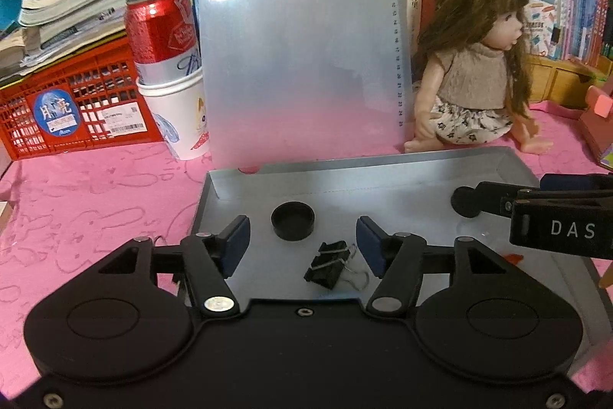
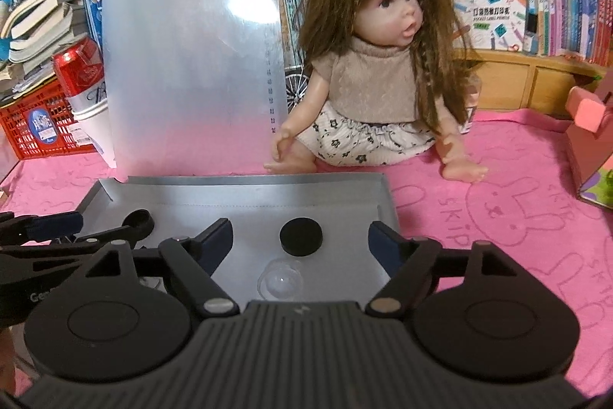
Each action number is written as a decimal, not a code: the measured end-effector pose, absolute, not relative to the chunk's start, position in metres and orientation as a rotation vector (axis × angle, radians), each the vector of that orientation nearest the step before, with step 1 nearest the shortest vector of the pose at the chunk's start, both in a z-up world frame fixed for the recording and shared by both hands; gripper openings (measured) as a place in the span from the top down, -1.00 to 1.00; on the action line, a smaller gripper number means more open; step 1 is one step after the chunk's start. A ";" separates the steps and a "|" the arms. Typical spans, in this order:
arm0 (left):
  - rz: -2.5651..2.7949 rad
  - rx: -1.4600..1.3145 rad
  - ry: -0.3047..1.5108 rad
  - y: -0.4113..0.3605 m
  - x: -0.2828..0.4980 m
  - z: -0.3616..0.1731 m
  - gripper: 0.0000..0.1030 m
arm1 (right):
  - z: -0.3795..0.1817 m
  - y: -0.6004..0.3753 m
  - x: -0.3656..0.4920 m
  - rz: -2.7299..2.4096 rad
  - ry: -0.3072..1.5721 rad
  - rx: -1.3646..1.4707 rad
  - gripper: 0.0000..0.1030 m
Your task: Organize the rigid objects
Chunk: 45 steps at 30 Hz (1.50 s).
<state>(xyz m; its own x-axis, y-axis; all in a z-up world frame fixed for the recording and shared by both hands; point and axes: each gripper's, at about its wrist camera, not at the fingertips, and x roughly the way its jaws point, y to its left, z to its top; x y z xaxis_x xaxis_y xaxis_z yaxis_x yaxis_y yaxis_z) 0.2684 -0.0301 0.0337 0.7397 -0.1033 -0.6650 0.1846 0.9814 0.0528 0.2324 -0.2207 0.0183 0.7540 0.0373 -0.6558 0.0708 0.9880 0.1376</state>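
Observation:
A shallow grey tray [image 1: 383,175] lies on the pink cloth. In the left wrist view a black round cap [image 1: 293,220] and a black binder clip [image 1: 328,264] lie in it. My left gripper [image 1: 302,240] is open and empty above them, the clip between its fingers. In the right wrist view a black disc [image 2: 301,237] and a clear plastic dome [image 2: 280,281] lie in the tray [image 2: 249,188]. My right gripper [image 2: 300,246] is open and empty over them. Each gripper shows at the edge of the other's view.
A doll [image 2: 377,71] sits behind the tray. A frosted clipboard [image 1: 299,37] stands upright at the tray's far edge. A red can [image 1: 163,33] sits in a paper cup beside a red crate [image 1: 72,110]. Books line the back. A pink box [image 2: 590,148] stands at right.

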 end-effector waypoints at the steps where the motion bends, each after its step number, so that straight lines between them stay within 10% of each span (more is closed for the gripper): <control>1: -0.164 0.115 0.717 -0.030 0.263 0.037 -0.21 | 0.020 -0.221 0.229 -0.017 0.711 0.160 -0.71; 45: -0.179 0.031 0.524 -0.002 0.043 0.081 -0.51 | 0.066 -0.191 0.046 -0.010 0.465 0.079 -1.00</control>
<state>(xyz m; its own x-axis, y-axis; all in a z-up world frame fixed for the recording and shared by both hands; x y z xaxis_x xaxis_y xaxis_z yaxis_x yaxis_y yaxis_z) 0.0433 -0.0021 0.0812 0.8505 -0.1617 -0.5005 0.1777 0.9840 -0.0160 0.0463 -0.1915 0.0658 0.8938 0.0081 -0.4484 0.0279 0.9969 0.0735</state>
